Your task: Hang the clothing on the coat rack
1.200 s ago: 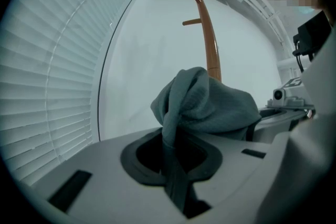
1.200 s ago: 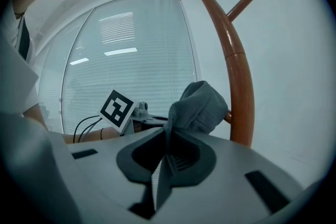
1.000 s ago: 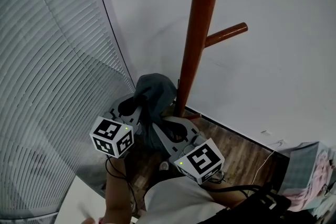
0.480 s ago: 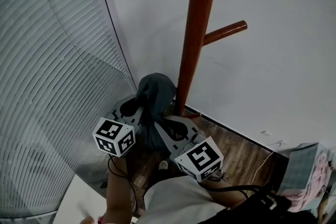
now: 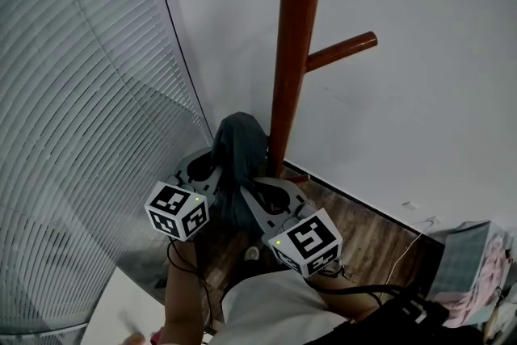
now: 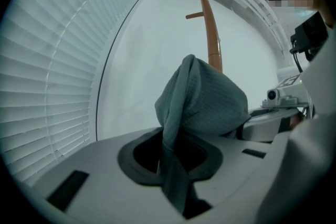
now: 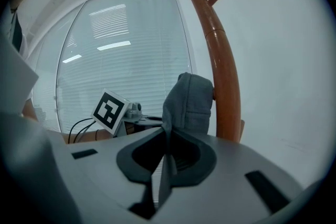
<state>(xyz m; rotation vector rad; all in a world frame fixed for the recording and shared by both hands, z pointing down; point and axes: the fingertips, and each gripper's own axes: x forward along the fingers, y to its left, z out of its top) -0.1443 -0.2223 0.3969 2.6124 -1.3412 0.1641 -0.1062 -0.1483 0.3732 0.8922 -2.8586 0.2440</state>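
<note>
A grey-blue piece of clothing is bunched up between my two grippers, right beside the brown wooden coat rack pole. One peg sticks out to the right, well above the cloth. My left gripper has a fold of the clothing running through its jaws, which are opening. My right gripper is shut on a thin edge of the clothing. In the left gripper view the left gripper points up at the pole. In the right gripper view the right gripper sits just left of the pole.
Curved window blinds fill the left side. A white wall stands behind the rack. Wooden floor shows below it, with cables and a pile of fabric at the lower right. A white surface corner is at the lower left.
Both grippers and the clothing have edged a little closer to the pole. The bundle looks narrower and more upright than before.
</note>
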